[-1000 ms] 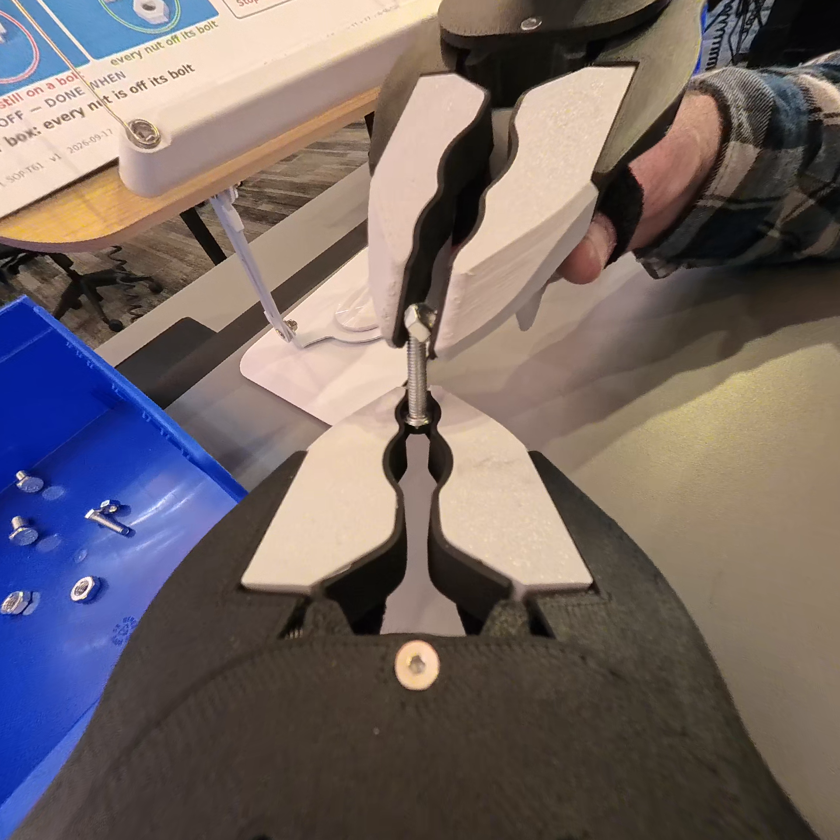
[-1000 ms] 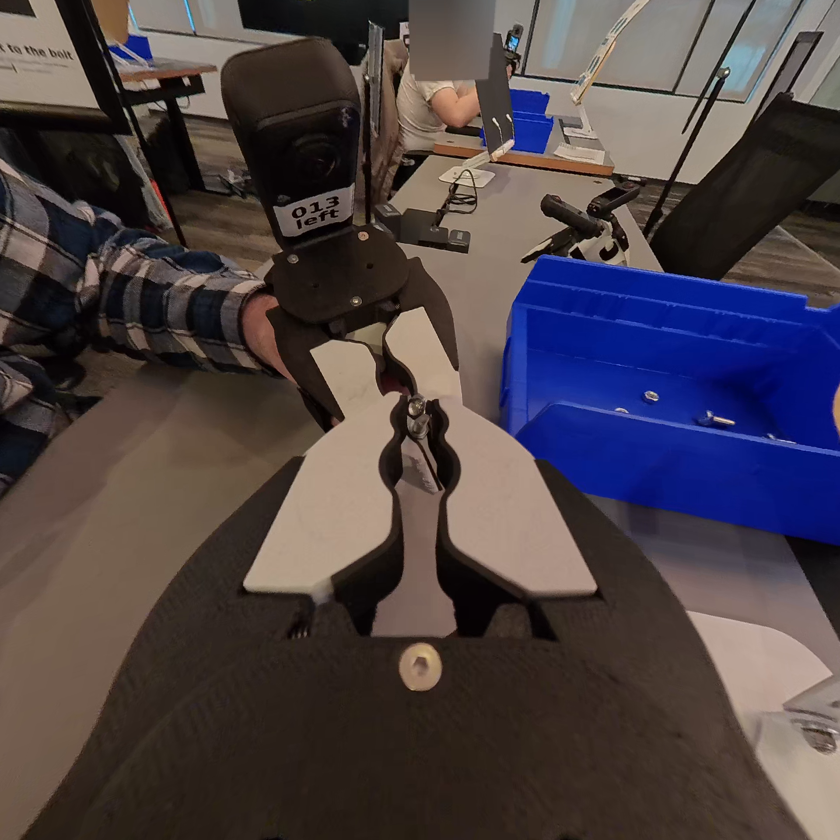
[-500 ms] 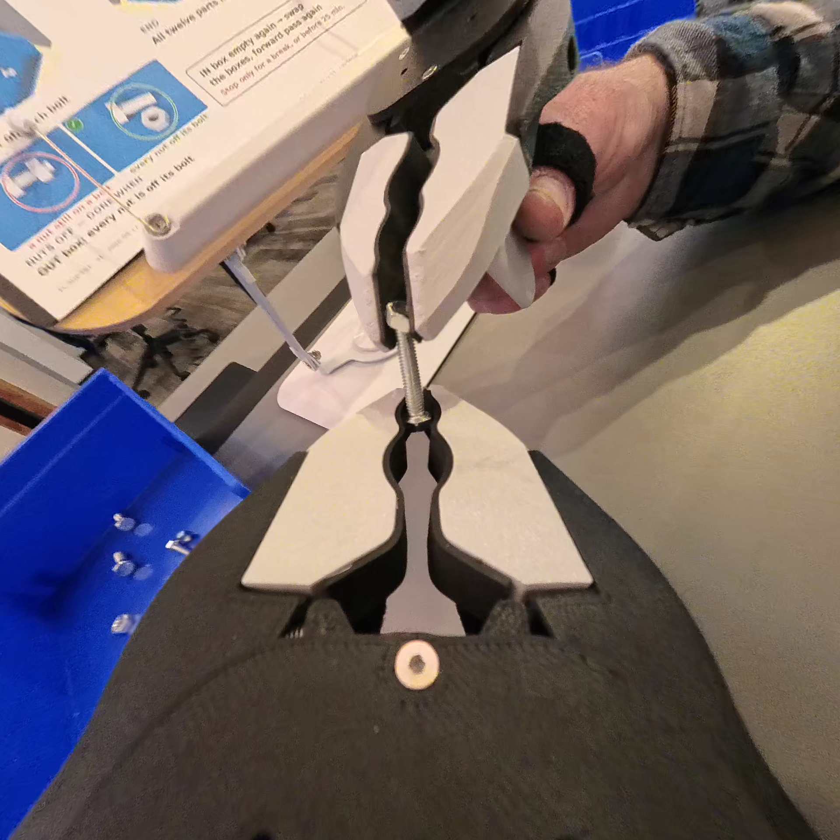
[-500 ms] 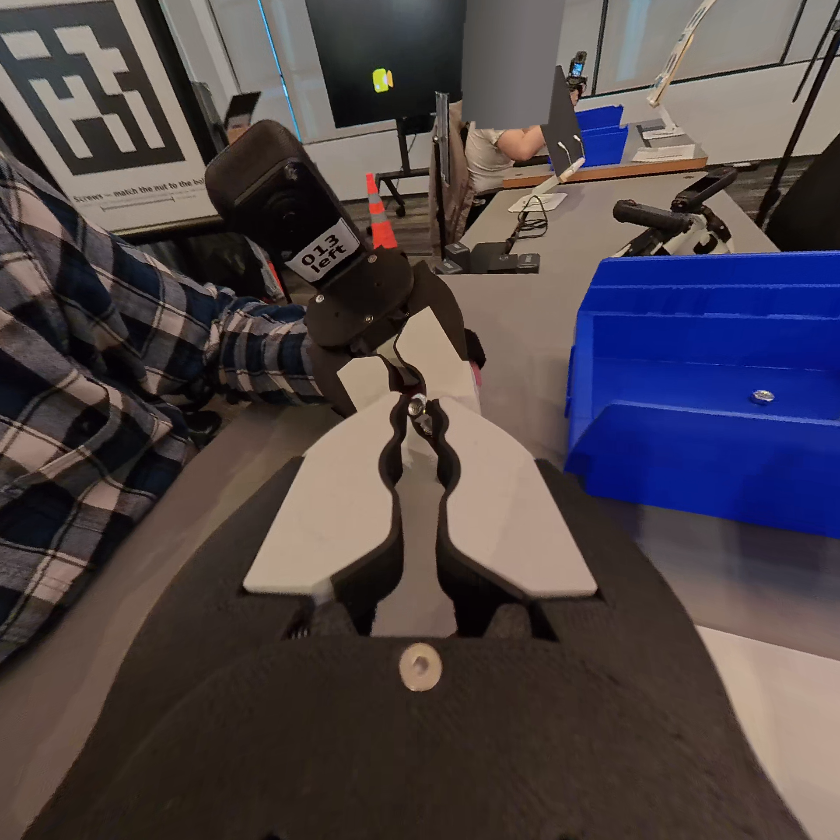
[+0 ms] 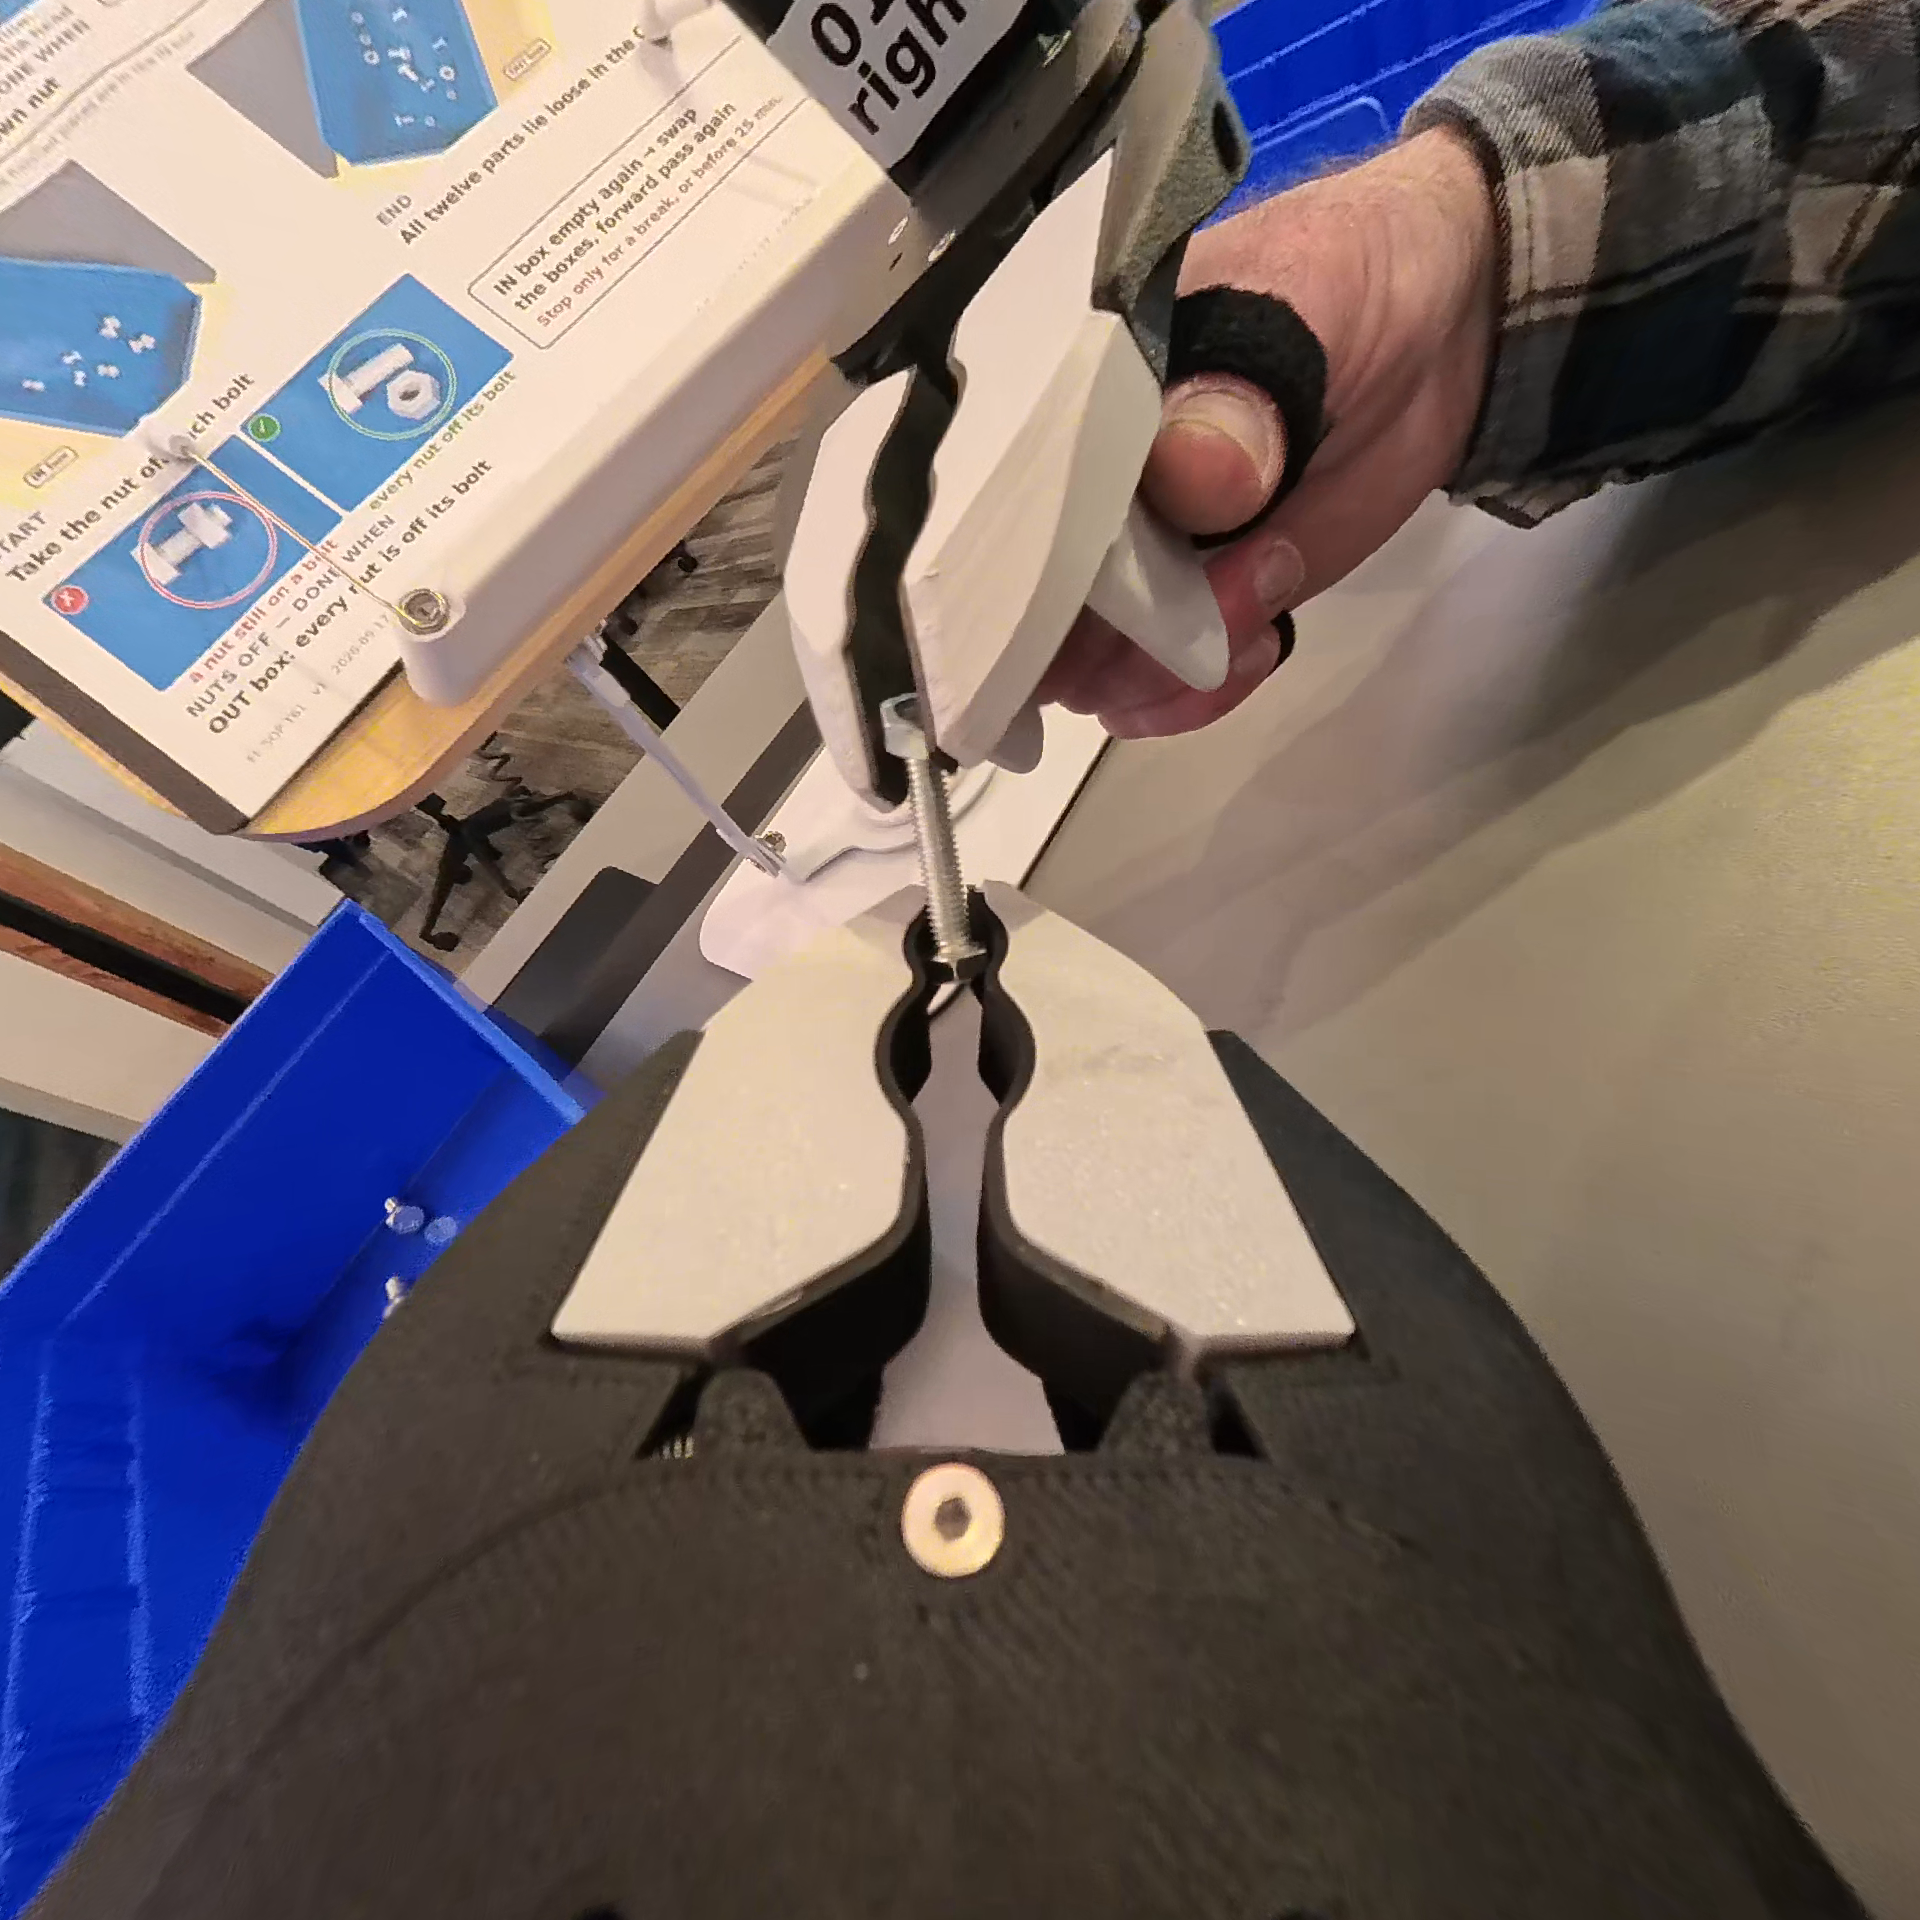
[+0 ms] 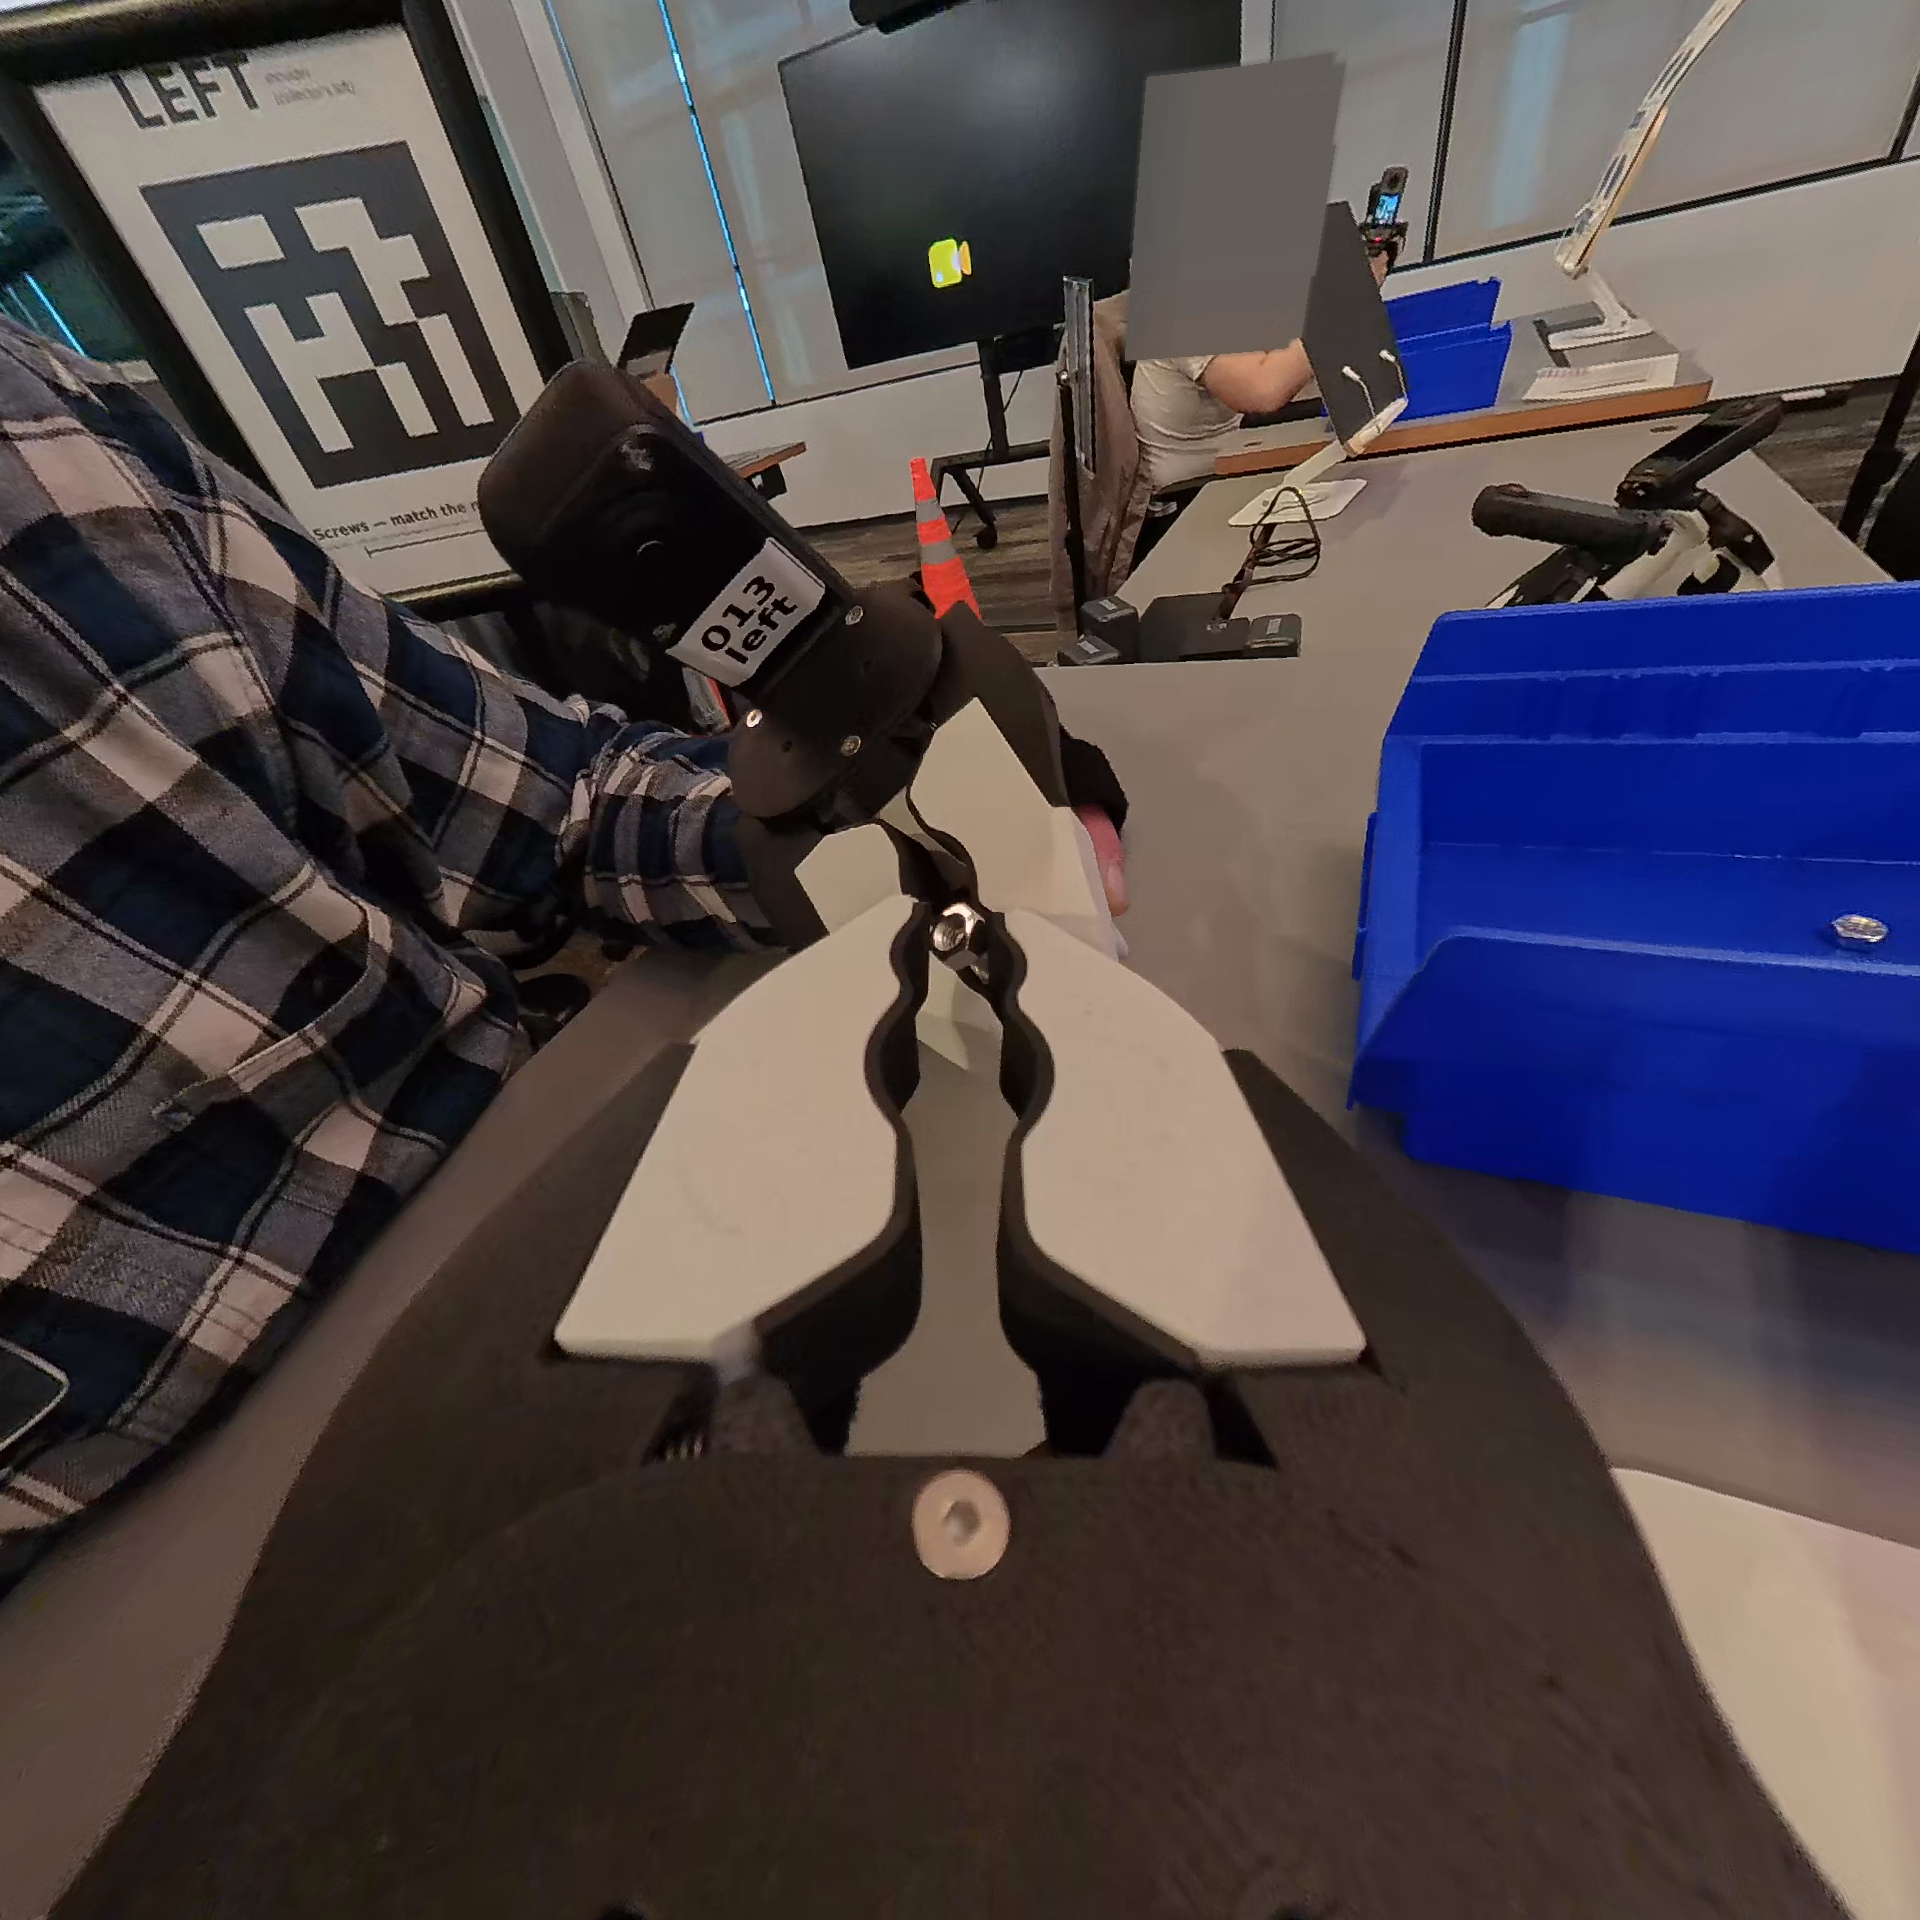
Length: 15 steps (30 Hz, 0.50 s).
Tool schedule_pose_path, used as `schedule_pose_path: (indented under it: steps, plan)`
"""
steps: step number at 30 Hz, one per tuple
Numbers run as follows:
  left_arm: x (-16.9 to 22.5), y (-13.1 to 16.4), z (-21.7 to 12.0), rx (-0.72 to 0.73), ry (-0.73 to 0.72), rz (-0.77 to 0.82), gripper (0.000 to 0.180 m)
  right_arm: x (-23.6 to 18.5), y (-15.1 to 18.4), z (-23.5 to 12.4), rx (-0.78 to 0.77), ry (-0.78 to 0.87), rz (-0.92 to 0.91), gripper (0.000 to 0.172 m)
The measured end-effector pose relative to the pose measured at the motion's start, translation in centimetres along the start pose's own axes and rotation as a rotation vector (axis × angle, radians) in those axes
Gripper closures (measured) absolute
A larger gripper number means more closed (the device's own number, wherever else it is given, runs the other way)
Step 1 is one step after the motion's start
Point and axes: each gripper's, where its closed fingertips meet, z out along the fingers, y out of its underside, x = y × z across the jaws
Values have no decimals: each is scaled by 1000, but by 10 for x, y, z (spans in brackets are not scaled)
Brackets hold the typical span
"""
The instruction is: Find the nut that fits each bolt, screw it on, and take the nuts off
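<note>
1. The left gripper (image 5: pixel 954 961) is closed on the hex head of a silver bolt (image 5: pixel 933 831), whose threaded shank points away from it toward the right gripper (image 5: pixel 902 727).
2. The right gripper (image 6: pixel 961 940) pinches a silver hex nut (image 6: pixel 954 932) at its fingertips; in the left wrist view that nut (image 5: pixel 896 719) sits at the far tip of the bolt, both tools held above the grey table (image 5: pixel 1558 1143).
3. Judged from this, one pairing is in hand: the nut is at the very end of the thread, either just started or nearly off; which, I cannot tell.
4. Left of the left gripper, a blue bin (image 5: pixel 260 1195) shows about three small loose parts (image 5: pixel 400 1210), most of it hidden.
5. Right of the right gripper, another blue bin (image 6: pixel 1662 831) shows one loose nut (image 6: pixel 1860 928).
6. Count: two grippers, one bolt and one nut in hand, two bins, so more pairs likely remain.
</note>
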Motion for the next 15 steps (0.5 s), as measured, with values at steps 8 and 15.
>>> schedule_pose_path:
  steps: [8, 15]
  plan:
    - [4, 3, 2, 1, 59, -69, 177, 2, 3, -1, 4, 7, 7, 161]
    - [20, 3, 1, 19, 218, -137, 177, -5, 10, -4, 39, -123, 134, 161]
